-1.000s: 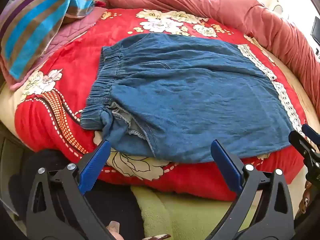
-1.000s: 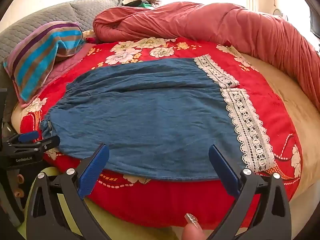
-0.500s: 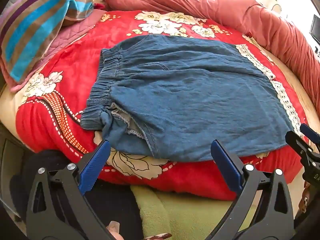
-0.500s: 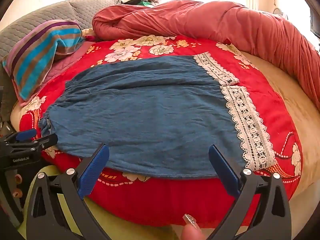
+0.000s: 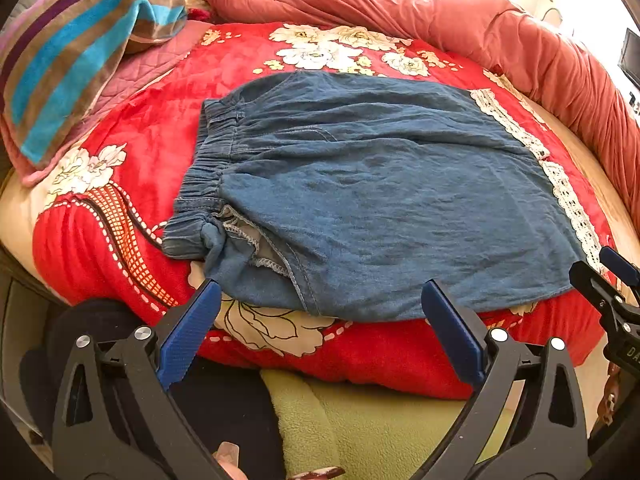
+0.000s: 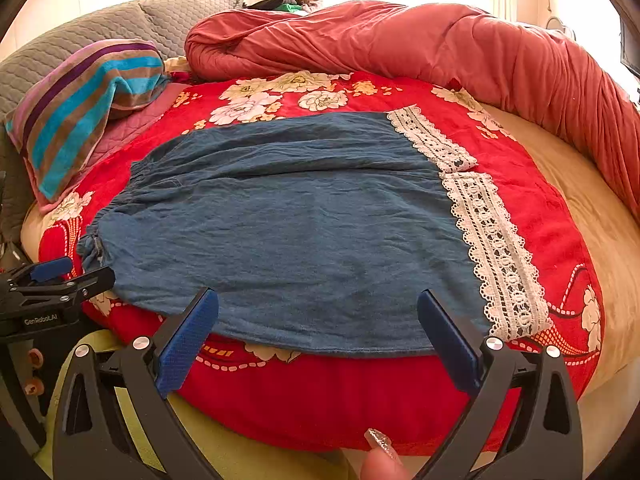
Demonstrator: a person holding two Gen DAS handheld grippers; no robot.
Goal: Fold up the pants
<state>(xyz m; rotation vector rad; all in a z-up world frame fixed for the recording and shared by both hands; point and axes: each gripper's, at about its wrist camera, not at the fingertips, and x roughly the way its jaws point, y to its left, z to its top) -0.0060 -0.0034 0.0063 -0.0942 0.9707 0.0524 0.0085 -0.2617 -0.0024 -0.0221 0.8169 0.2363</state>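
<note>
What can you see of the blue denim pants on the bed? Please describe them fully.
The denim pants look like soft, faintly wrinkled blue cotton. They lie flat and spread on the red floral blanket, the gathered elastic waistband toward the striped pillow and the white lace hems opposite. A pocket lining shows near the waist. Neither hand-held gripper touches them.

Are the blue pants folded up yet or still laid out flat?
Laid out flat. The denim pants lie spread across the red floral blanket, waistband at one end, lace hem at the other.
</note>
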